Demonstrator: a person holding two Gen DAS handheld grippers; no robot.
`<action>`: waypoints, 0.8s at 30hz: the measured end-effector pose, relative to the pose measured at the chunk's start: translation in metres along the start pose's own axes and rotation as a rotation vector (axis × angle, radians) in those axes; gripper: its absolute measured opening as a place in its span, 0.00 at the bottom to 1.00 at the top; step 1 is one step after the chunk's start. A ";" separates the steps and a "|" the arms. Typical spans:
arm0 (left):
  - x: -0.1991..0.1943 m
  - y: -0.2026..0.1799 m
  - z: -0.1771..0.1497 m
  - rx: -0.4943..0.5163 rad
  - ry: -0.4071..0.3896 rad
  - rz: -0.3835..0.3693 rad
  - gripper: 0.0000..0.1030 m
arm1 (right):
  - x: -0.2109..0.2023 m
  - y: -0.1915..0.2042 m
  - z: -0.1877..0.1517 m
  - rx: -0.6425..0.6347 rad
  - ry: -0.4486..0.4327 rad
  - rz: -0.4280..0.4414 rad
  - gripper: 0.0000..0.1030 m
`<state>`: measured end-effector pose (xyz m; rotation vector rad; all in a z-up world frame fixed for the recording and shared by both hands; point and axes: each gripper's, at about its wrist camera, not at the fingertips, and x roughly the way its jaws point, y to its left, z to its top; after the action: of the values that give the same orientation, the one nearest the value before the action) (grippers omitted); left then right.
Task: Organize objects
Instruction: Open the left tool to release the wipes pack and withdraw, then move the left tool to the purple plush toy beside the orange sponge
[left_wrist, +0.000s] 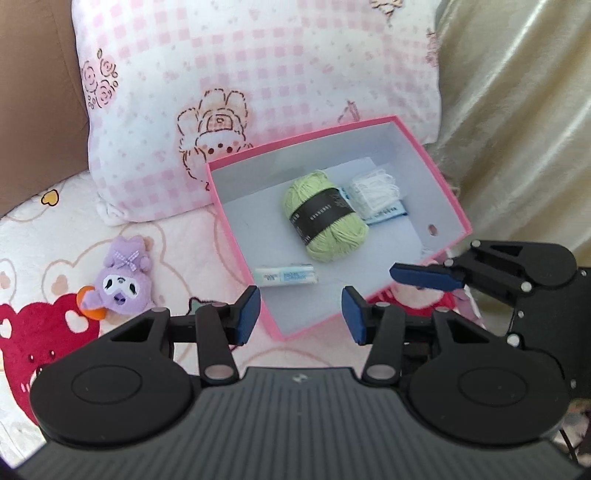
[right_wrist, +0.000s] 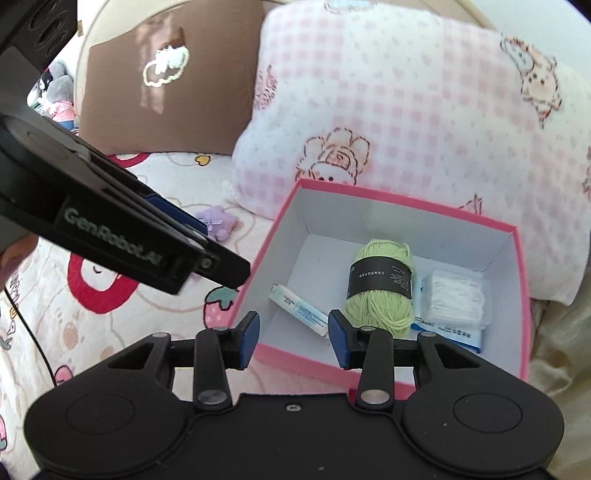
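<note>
On the bear-printed fleece blanket (left_wrist: 44, 236), at about ten o'clock from the left gripper (left_wrist: 300, 314), lies the small purple plush toy with a bow and an orange piece (left_wrist: 120, 280), the only loose item outside the pink-walled, white-lined cardboard box (left_wrist: 439, 177). Both the left gripper and the right gripper (right_wrist: 292, 334) stand partly open with nothing between their blue pads. The box already holds a green yarn skein with a black band (left_wrist: 323, 216), a white packet of cotton cord (left_wrist: 375, 192) and a small white-and-blue tube (left_wrist: 286, 275). The toy's long axis runs roughly from eleven to five o'clock, and the left hand looks nearer, so it seems the better one to fetch it.
</note>
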<state>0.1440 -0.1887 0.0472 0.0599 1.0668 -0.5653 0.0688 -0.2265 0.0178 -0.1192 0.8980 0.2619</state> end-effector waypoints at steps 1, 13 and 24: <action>-0.009 0.001 -0.004 0.000 -0.019 -0.010 0.46 | -0.006 0.002 -0.001 -0.005 -0.002 -0.006 0.49; -0.078 0.018 -0.064 -0.032 -0.124 -0.024 0.49 | -0.048 0.028 -0.007 -0.058 -0.039 -0.038 0.79; -0.111 0.055 -0.104 -0.140 -0.160 -0.003 0.56 | -0.067 0.074 -0.009 -0.126 -0.061 0.008 0.80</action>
<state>0.0464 -0.0636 0.0768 -0.1080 0.9475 -0.4890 0.0025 -0.1691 0.0653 -0.2234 0.8215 0.3285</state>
